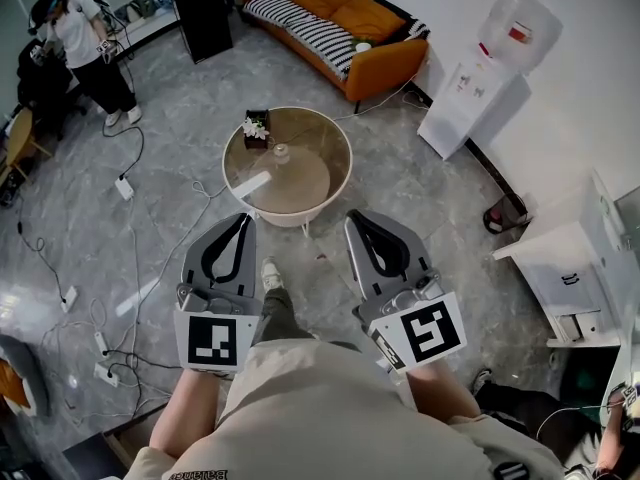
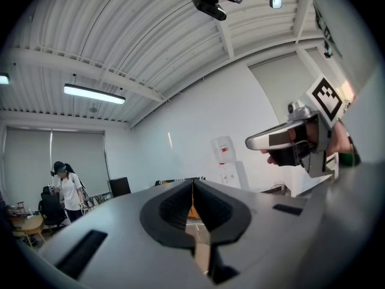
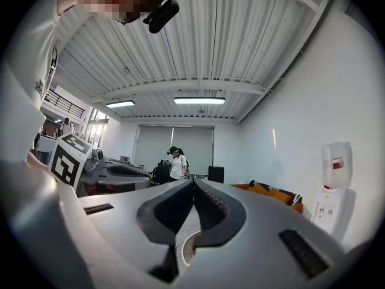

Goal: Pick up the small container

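A small pale container [image 1: 281, 153] stands near the middle of a round glass-topped table [image 1: 338, 144], ahead of me on the floor. Beside it sit a dark pot with white flowers [image 1: 256, 128] and a white strip [image 1: 252, 184]. My left gripper [image 1: 244, 218] and right gripper [image 1: 352, 218] are held side by side in front of my chest, short of the table's near rim. Both are shut with nothing between their jaws. In the left gripper view the jaws [image 2: 193, 182] meet and point up at the room, with the right gripper [image 2: 289, 140] alongside. The right gripper view shows its jaws [image 3: 193, 182] closed too.
An orange sofa [image 1: 340, 18] stands beyond the table, with a water dispenser [image 1: 490, 68] at the right wall and a white cabinet [image 1: 570, 268] nearer on the right. Cables and power strips [image 1: 124, 186] trail over the floor at left. A person [image 1: 85, 38] stands far left.
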A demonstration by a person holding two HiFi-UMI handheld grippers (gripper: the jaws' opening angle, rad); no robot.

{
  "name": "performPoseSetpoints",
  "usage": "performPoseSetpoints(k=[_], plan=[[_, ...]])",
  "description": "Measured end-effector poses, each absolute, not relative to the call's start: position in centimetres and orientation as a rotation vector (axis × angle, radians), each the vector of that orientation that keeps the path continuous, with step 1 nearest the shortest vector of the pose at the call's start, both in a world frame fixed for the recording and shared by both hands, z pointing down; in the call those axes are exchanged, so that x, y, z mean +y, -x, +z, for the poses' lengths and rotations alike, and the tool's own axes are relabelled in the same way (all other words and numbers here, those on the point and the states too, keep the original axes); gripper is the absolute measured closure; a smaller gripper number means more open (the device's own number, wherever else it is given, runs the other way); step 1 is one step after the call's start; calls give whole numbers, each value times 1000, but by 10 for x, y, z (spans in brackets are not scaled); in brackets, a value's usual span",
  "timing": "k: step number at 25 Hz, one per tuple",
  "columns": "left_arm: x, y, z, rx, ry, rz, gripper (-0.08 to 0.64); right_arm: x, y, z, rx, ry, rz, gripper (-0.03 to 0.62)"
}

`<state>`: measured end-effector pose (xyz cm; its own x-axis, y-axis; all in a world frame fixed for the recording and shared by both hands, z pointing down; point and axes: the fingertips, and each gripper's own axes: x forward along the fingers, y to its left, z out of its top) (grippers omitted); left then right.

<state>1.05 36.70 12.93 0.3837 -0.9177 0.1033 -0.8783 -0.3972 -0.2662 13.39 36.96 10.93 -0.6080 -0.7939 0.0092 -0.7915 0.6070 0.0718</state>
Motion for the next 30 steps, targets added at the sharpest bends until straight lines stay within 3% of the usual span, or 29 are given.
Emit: performPoseSetpoints(k=[30], plan=[[33, 102, 187, 1546, 2591, -459, 554, 37, -19, 193, -2546, -1345, 64, 597]])
